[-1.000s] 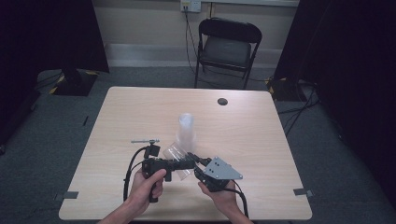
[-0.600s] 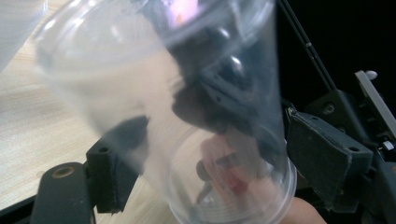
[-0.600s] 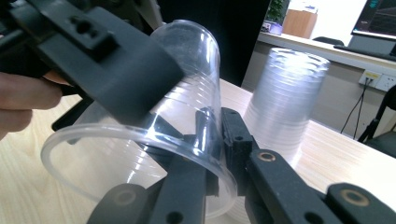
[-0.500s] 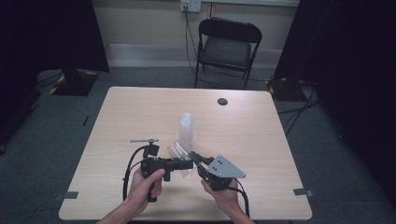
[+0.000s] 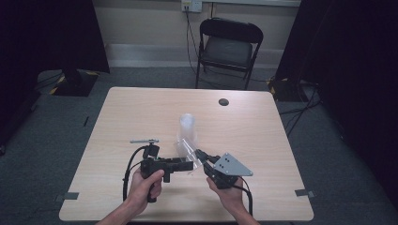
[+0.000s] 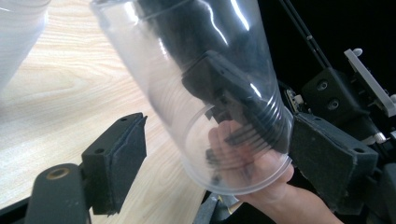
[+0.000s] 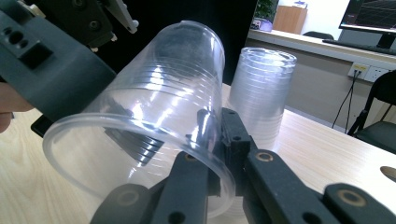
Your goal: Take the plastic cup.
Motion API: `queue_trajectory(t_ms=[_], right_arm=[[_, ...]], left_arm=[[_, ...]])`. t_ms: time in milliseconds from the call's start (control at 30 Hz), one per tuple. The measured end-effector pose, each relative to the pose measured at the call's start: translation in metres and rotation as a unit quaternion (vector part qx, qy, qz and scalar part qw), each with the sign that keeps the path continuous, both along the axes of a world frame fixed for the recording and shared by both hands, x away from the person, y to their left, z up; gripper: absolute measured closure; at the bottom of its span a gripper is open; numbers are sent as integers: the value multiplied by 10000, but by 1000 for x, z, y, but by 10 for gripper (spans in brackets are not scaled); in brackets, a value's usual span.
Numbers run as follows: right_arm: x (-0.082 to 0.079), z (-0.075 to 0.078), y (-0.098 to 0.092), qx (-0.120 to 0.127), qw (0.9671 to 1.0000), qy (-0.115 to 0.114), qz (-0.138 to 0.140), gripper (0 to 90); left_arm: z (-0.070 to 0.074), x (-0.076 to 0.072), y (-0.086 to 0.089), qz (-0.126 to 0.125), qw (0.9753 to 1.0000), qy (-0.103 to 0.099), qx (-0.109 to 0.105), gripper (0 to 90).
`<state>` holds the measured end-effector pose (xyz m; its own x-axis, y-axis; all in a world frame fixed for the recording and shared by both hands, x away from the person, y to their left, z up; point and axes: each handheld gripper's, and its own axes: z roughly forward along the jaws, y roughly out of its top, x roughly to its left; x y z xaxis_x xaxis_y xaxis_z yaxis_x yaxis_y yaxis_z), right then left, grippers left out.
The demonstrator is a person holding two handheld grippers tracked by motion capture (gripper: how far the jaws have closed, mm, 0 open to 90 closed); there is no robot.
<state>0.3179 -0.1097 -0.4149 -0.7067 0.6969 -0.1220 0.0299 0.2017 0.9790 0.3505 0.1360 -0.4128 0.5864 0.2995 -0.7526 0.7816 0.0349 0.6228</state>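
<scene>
A single clear plastic cup is held tilted just above the wooden table, mouth toward me. My right gripper is shut on its rim, one jaw inside the cup and one outside. My left gripper is open, its jaws standing either side of the cup; the left pad is well clear of the wall and the right pad is close beside it. An upright stack of clear cups stands just behind.
A small metal tool lies on the table left of the grippers. A dark round hole sits near the table's far edge. A black folding chair stands beyond the table.
My right gripper has shifted a little to the right with the cup's rim in it, widening the gap to the left hand. The stack has stayed put.
</scene>
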Motion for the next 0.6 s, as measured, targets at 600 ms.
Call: queue_trajectory(t_ms=[600], right_arm=[[7,8,-18,65,9996,197,-187,889]], left_arm=[[-1,-4,0,-26,9930,-895,769,201]])
